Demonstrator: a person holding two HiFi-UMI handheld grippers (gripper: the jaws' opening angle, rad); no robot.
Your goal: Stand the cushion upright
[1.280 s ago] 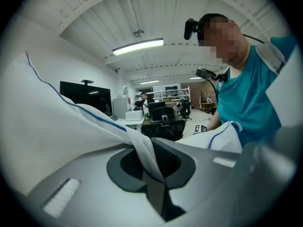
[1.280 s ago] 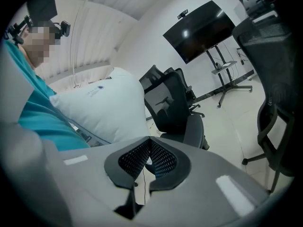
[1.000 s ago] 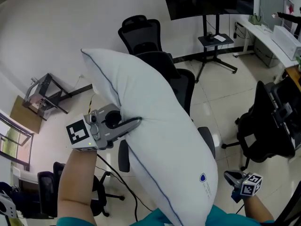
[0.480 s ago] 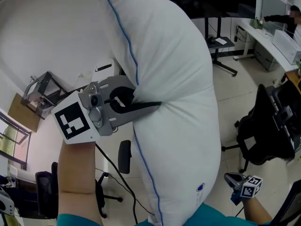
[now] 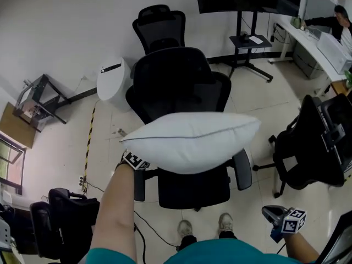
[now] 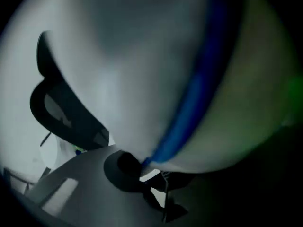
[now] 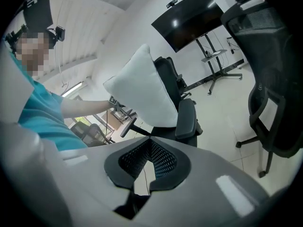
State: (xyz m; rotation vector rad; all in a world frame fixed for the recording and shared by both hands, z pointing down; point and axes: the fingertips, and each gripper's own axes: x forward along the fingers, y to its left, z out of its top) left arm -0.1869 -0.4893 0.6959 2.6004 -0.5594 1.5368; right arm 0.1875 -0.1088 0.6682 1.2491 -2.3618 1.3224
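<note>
**Item:** white fabric cushion with blue piping (image 5: 192, 142). It is held on its long edge over the seat of the black mesh office chair (image 5: 179, 76), in front of the backrest. Contact with the seat cannot be confirmed.

**Left gripper** (image 6: 142, 167): clamped on the piped seam at the cushion's end.

**Right gripper** (image 7: 150, 144): jaws together, nothing held, kept well apart.

**Risk:** if the cushion is released before it is leaned on the backrest, it is likely to be toppled forward off the seat. The thin seam hold could also be lost.

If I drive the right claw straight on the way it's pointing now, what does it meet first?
Probably the black office chair, near its armrest, just under the white cushion held over it. Nothing shows between it and the right claw, though depth is unclear.
</note>
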